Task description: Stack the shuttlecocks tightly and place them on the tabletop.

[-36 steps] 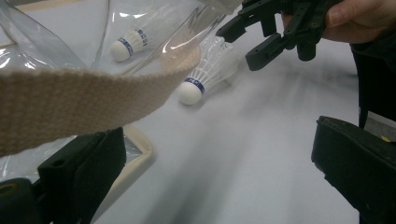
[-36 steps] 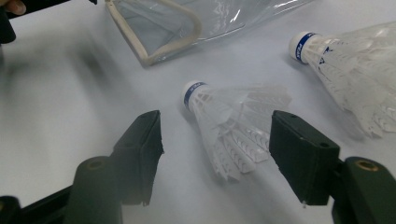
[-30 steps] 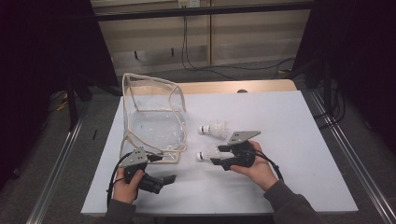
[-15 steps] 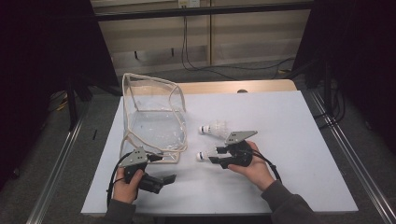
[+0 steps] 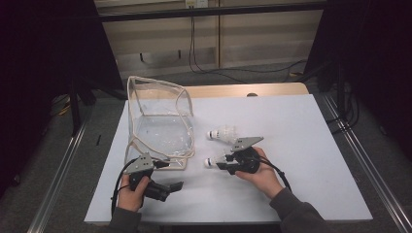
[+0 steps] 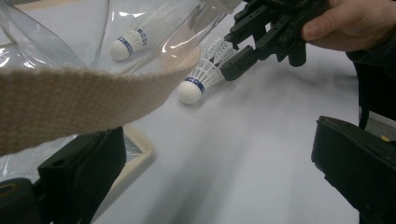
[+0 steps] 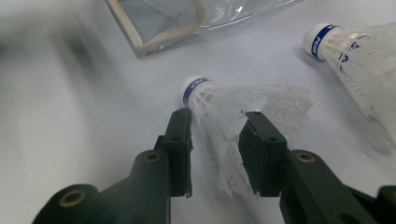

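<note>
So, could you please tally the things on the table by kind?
Shuttlecocks: 2 (near one between the right gripper's closing jaws; far one)
Clear bag: 1
Grippers: 2 (right, left)
Total: 5

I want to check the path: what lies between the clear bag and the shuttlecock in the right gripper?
Only bare white table lies between the clear bag and the shuttlecock, as the high view shows.

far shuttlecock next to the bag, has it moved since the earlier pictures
No. The far shuttlecock lies in the same spot beside the clear bag in the high view.
</note>
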### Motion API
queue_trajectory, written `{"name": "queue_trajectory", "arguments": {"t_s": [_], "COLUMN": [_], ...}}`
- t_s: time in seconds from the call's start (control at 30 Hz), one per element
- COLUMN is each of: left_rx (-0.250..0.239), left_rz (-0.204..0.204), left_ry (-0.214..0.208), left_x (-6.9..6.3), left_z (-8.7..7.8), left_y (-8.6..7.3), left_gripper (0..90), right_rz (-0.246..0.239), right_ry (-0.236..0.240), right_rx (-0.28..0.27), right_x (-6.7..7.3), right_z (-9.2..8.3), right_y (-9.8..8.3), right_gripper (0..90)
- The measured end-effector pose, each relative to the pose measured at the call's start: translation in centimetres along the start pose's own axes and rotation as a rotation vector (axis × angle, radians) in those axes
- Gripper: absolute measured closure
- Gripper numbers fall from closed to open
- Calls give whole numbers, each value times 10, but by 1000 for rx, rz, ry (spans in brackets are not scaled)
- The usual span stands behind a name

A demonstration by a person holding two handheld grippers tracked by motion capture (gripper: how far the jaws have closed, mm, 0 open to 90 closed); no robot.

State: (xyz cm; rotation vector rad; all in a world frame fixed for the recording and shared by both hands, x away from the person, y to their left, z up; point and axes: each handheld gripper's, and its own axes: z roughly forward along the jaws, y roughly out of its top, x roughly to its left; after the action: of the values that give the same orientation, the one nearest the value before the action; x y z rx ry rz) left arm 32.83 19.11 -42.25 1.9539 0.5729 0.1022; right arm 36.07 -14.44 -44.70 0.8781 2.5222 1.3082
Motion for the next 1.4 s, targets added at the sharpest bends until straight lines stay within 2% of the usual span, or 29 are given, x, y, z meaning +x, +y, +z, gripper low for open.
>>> {"name": "queue_trajectory", "arguments": {"t_s": [0.2, 0.3, 0.37, 0.5, 0.73, 1.03, 1.4], "left_rx": [4, 3, 3, 3, 0, -3, -2], "left_rz": [1, 0, 0, 3, 2, 1, 2], "left_ry": [0, -1, 0, 0, 0, 0, 1], "left_x": [0, 0, 0, 0, 0, 0, 0], "left_z": [0, 0, 0, 1, 0, 0, 0], "left_y": [0, 0, 0, 0, 0, 0, 0], "left_gripper": [32, 32, 32, 32, 32, 32, 32], "right_rz": [-19, -30, -16, -34, -38, -27, 12], "right_ry": [5, 13, 29, 49, 66, 64, 48], "right_rx": [22, 32, 24, 15, 19, -16, -65], "right_x": [2, 2, 1, 1, 1, -3, -13], "right_z": [4, 6, 6, 5, 0, -13, -30], "right_y": [-1, -1, -1, 0, 0, 0, -1], "right_gripper": [697, 766, 820, 887, 897, 898, 898]}}
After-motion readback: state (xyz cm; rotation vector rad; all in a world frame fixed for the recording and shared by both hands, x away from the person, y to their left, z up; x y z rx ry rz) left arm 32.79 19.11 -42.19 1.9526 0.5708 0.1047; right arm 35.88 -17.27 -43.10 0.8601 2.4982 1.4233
